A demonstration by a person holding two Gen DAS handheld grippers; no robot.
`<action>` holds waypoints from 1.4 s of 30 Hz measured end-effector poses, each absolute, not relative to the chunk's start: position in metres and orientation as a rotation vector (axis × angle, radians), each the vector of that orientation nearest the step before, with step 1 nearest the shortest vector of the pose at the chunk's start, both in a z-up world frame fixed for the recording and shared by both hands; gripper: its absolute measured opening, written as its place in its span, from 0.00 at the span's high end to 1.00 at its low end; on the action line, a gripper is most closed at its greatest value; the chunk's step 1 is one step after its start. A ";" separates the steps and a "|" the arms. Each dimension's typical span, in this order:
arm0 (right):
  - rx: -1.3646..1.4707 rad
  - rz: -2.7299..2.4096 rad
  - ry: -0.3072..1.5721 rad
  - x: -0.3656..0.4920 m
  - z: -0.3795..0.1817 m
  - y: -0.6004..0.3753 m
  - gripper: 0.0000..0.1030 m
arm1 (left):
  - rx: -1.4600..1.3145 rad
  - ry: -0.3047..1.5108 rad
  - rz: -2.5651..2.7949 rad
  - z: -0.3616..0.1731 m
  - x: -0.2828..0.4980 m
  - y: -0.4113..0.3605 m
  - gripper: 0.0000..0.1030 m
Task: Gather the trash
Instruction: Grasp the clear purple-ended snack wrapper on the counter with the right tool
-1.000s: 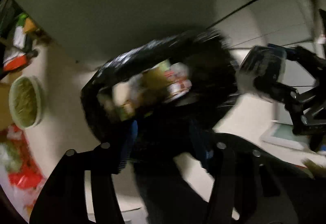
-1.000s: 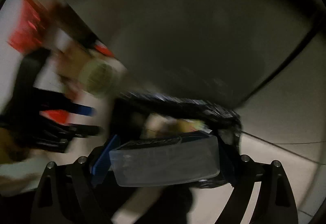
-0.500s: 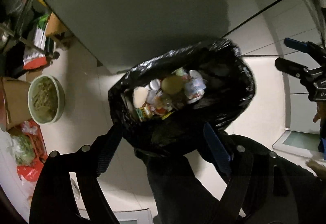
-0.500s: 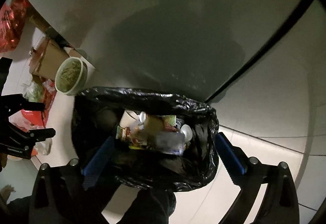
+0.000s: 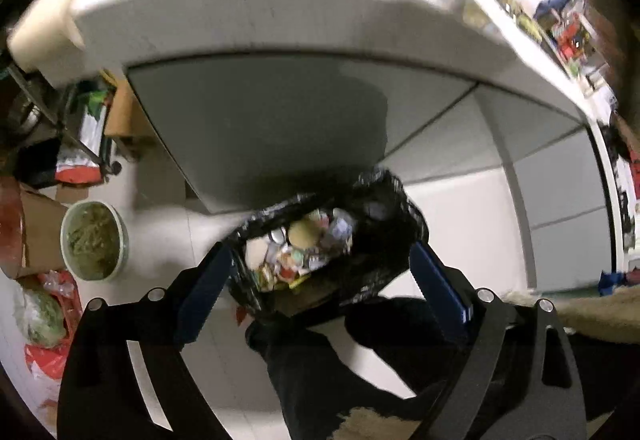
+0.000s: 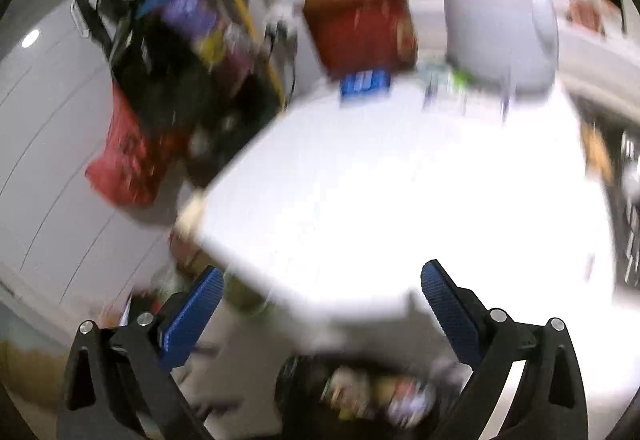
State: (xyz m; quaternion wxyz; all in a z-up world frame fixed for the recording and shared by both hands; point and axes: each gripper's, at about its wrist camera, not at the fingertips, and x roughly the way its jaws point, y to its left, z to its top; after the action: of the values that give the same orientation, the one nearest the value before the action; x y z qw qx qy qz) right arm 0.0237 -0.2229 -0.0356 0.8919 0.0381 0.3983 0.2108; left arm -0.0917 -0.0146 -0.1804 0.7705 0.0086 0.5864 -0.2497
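Operator: Status of both sets of fingers?

Me: Left gripper (image 5: 320,276) fingers are opening, spread to either side of the black trash bag (image 5: 384,244) with nothing pinched. Right gripper (image 6: 320,304) fingers stand spread wide, also empty. The bag sits on the floor below the near edge of the white counter (image 5: 280,0), mouth open, full of wrappers and cups.

Operator: Failure risks?

Me: In my judgement the loaded bag could slump and spill, since neither gripper holds its rim. The right view is heavily blurred, so a fast swing could clip the counter edge.

Operator: Obstructions?

Me: A green bowl (image 5: 94,240) of scraps and a cardboard box (image 5: 38,232) sit on the floor to the left. On the far counter stand a red container (image 6: 360,20) and a white appliance (image 6: 500,24).
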 end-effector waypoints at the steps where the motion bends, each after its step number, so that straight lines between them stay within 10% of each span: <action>1: 0.029 0.443 0.809 0.041 -0.034 -0.224 0.05 | 0.011 1.261 -0.535 -0.176 -0.090 -0.013 0.14; 12: -0.237 0.465 1.060 0.271 -0.093 -0.257 0.05 | -0.138 1.284 -0.396 -0.168 -0.096 0.008 0.14; 42: -0.490 0.756 1.164 0.260 -0.108 -0.230 0.08 | -0.219 1.169 -0.352 -0.125 -0.076 -0.014 0.14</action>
State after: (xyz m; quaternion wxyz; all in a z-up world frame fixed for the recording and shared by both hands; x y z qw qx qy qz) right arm 0.2603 -0.2298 -0.1078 0.7411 -0.2236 0.5308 0.3449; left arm -0.0762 -0.0141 -0.1251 0.8137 -0.1028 0.5478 -0.1648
